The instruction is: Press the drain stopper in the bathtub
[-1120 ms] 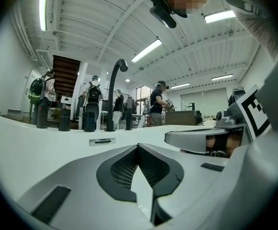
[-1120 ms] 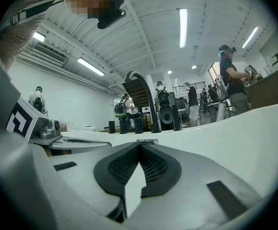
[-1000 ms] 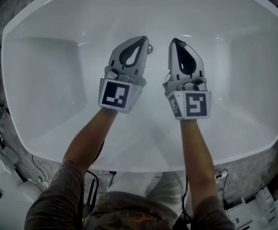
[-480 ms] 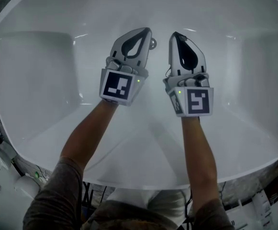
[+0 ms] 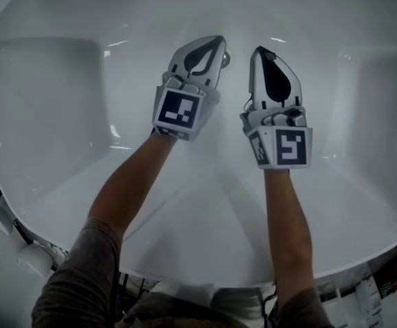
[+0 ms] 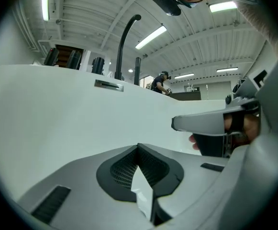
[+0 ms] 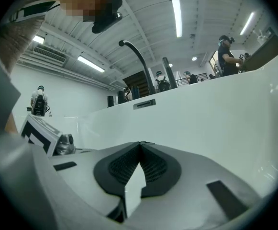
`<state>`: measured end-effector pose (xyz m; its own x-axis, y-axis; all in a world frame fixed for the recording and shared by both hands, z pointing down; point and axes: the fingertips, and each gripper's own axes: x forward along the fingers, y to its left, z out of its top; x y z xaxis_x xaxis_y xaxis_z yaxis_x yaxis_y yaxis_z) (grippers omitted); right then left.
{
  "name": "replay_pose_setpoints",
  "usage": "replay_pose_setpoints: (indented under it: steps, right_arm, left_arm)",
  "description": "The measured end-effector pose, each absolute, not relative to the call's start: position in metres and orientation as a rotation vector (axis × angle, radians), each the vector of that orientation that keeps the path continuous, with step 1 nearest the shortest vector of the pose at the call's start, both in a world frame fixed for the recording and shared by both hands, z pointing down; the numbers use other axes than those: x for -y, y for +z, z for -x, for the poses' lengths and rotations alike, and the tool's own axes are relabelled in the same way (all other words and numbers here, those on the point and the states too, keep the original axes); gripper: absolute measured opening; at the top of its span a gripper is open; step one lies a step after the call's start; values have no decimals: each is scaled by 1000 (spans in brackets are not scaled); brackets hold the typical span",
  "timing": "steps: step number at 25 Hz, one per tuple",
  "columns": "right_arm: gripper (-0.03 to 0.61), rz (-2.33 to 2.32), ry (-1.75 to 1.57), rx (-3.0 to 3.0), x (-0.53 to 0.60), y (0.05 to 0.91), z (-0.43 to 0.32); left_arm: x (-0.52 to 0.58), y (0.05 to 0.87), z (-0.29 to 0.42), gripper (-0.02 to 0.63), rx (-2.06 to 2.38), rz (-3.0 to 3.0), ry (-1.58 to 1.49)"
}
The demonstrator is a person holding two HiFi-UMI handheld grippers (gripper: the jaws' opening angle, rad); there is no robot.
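The white bathtub fills the head view, and both grippers are down inside its basin. A small chrome drain stopper sits on the tub floor, just right of my left gripper's tip. My left gripper is shut with nothing between its jaws; its own view shows the tips meeting. Beside it, my right gripper is also shut and empty. The chrome stopper shows at the left of the right gripper view, beside the left gripper's marker cube.
A black curved faucet spout rises over the tub's far rim. An overflow slot sits in the far wall. The tub walls slope up on all sides. White gear and cables lie outside the near left rim.
Both grippers have moved a little forward and to the right along the tub floor, staying shut. The left tip stays beside the stopper. The head camera has come lower over the tub.
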<state>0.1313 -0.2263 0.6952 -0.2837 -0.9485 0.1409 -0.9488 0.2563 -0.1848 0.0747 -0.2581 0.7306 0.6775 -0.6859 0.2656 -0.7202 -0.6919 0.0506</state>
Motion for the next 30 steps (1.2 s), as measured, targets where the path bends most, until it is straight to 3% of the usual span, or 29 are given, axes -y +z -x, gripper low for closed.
replay_pose_setpoints:
  steps: [18,30]
  right_arm:
    - [3,-1875,442,2471,208,724,-126]
    - [3,-1875,518,2445,206,732,-125]
  left_arm:
    - [270,884,-81,3,1179,-2437,537]
    - [252,988,-75,3,1045,-2179,894]
